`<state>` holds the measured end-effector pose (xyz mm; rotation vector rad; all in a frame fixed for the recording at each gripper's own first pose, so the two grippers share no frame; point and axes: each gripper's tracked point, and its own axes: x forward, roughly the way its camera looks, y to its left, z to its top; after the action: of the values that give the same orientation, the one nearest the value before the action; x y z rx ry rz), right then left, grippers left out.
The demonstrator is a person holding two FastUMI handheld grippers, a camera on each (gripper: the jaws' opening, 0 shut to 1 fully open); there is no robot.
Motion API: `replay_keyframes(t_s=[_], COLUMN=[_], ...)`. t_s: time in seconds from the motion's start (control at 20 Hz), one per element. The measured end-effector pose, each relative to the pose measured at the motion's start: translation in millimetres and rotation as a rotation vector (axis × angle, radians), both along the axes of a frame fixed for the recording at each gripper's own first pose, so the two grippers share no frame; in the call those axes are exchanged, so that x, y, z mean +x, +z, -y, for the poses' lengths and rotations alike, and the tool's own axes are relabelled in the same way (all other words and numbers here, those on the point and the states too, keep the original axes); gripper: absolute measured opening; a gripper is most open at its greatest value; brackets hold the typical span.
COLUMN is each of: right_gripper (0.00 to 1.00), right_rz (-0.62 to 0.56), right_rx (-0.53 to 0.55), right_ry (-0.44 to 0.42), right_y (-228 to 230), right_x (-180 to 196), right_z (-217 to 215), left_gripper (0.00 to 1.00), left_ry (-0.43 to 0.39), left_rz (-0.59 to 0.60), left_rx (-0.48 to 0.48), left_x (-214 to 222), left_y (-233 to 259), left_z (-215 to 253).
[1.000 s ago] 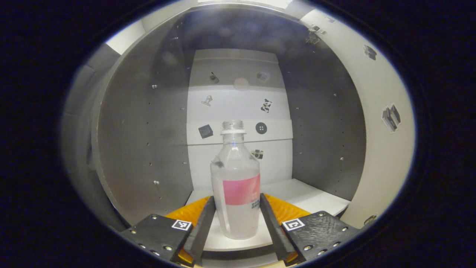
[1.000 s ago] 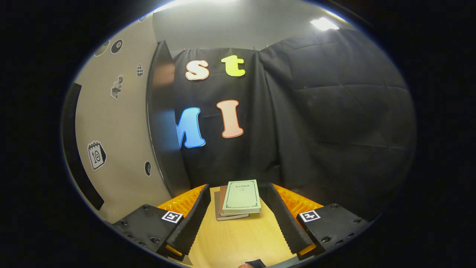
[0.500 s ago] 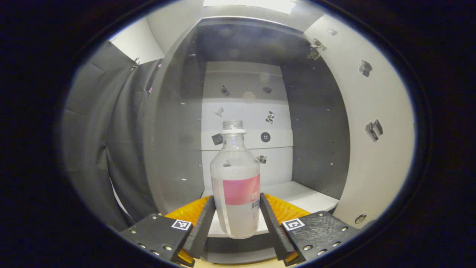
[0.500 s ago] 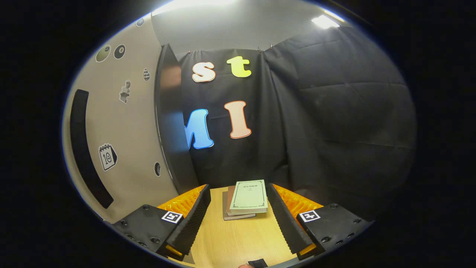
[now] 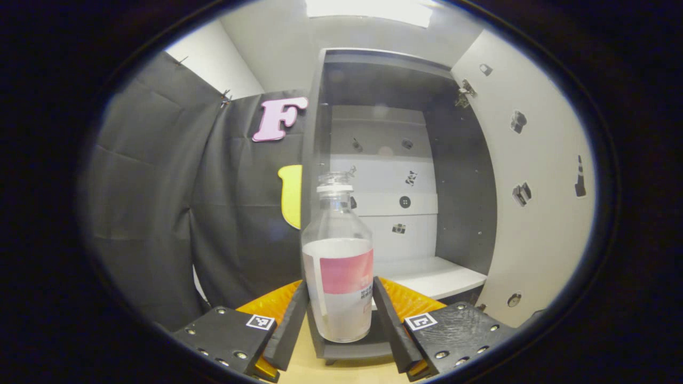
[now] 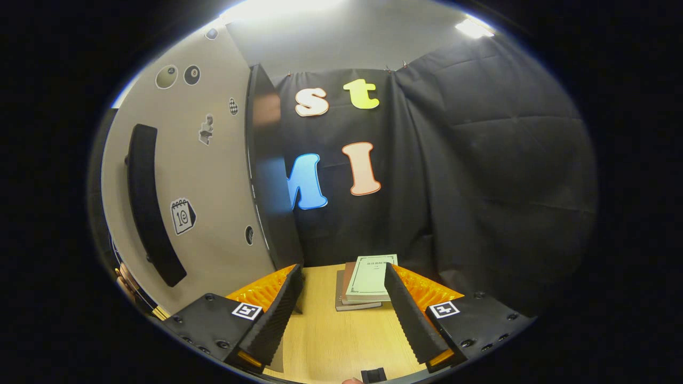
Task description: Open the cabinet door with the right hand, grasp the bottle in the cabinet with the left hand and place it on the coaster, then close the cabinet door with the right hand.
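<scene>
Bottle stands upright, clamped between the left gripper's 2 fingers, in front of the open cabinet. Right gripper gapes empty over the table.

Clear bottle, pink label, half full, uncapped, upright between my left fingers; cabinet door stands open.

The bottle hides part of the cabinet interior; its stickers are indistinct.
</scene>
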<state>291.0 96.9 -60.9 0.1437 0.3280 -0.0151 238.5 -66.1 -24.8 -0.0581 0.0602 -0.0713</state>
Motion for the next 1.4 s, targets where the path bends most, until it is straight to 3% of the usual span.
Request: replay_keyframes(t_s=[0.7,1.15,1.4], right_gripper=[0.98,0.98,0.98], right_rz=[-0.008,-0.026,-0.053], right_rx=[0.019,0.007,-0.018], right_ry=[0.064,0.055,0.052], right_y=[-15,-26,-32], right_x=[-27,-29,-32], right_z=[-22,-28,-27], left_gripper=[0.73,0.75,0.72], left_ry=[0.112,0.110,0.105], left_rz=[-0.054,-0.156,-0.240], left_rx=[-0.071,-0.044,-0.044], left_x=[-115,-163,-174], left_y=[-78,-182,-244], left_z=[-79,-89,-79])
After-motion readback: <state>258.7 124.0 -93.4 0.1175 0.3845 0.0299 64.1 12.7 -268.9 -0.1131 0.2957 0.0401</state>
